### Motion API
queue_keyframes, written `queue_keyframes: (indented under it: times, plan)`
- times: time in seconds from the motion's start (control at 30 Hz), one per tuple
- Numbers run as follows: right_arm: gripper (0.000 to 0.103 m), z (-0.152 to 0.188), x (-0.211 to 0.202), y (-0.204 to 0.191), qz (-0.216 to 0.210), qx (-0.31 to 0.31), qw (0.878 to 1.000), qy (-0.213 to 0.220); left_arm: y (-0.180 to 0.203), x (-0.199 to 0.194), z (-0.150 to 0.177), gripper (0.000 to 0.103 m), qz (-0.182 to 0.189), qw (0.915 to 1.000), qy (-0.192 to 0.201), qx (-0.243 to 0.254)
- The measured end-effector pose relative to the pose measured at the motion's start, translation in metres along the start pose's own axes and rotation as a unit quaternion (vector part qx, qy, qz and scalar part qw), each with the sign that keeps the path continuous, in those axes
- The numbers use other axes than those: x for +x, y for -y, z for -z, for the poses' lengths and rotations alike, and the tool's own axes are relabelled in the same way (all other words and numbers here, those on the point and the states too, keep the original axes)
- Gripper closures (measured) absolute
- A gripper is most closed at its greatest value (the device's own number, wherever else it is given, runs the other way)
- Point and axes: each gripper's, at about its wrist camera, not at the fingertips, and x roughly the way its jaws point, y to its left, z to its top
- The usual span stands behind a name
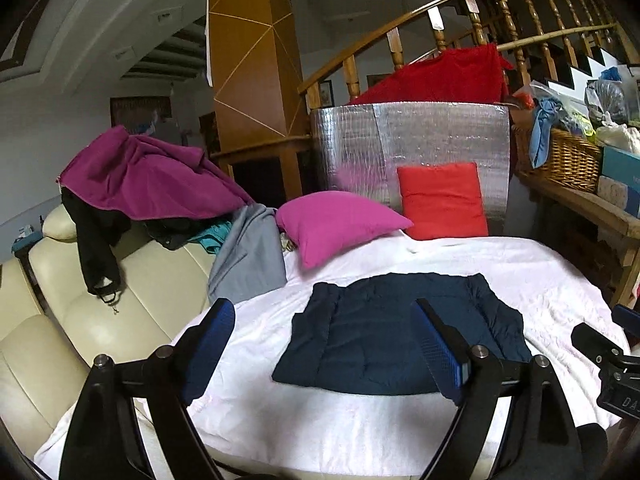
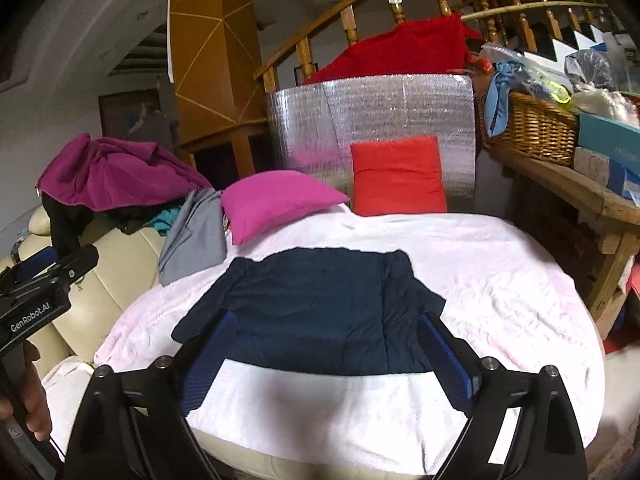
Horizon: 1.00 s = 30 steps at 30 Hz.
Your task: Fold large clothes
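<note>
A navy quilted garment (image 1: 396,340) lies folded into a flat rectangle on a white blanket (image 1: 540,280); it also shows in the right wrist view (image 2: 316,312) on the same blanket (image 2: 500,280). My left gripper (image 1: 324,344) is open and empty, hovering above the garment's near left part. My right gripper (image 2: 326,356) is open and empty above the garment's near edge. The right gripper's body shows at the left view's right edge (image 1: 612,356), and the left gripper's body at the right view's left edge (image 2: 36,292).
A pile of clothes with a magenta garment (image 1: 140,172) on top, a black one and a grey one (image 1: 248,256) lies on the cream sofa (image 1: 132,280) at left. A pink cushion (image 1: 336,228) and a red cushion (image 1: 442,202) lean against a silver panel. A wicker basket (image 1: 560,160) sits on a wooden bench at right.
</note>
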Motion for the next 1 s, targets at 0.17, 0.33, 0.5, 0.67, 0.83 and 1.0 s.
queue_keyframes:
  times: [0.17, 0.33, 0.5, 0.67, 0.83, 1.0]
  plan:
    - [0.007, -0.007, -0.013, -0.004, -0.002, -0.002, 1.0, 0.014, -0.004, -0.009, -0.006, 0.014, -0.005, 0.9999, 0.003, -0.009]
    - [0.005, -0.009, -0.026, -0.011, 0.002, -0.009, 1.0, 0.028, -0.007, -0.02, -0.011, 0.006, -0.012, 0.9997, 0.014, -0.015]
    - [0.005, -0.01, -0.032, -0.013, -0.001, -0.004, 1.0, 0.031, -0.01, -0.032, -0.014, 0.005, -0.011, 0.9993, 0.027, -0.023]
    - [0.005, -0.009, -0.037, -0.013, 0.001, -0.004, 0.999, 0.035, -0.011, -0.039, -0.017, 0.005, -0.011, 0.9994, 0.027, -0.021]
    - [0.004, -0.01, -0.047, -0.012, 0.004, -0.005, 0.999, 0.047, -0.012, -0.045, -0.019, 0.004, -0.023, 0.9992, 0.027, -0.02]
    - [0.004, -0.01, -0.059, -0.012, 0.003, -0.002, 0.998, 0.062, -0.016, -0.052, -0.02, 0.004, -0.041, 0.9983, 0.034, -0.024]
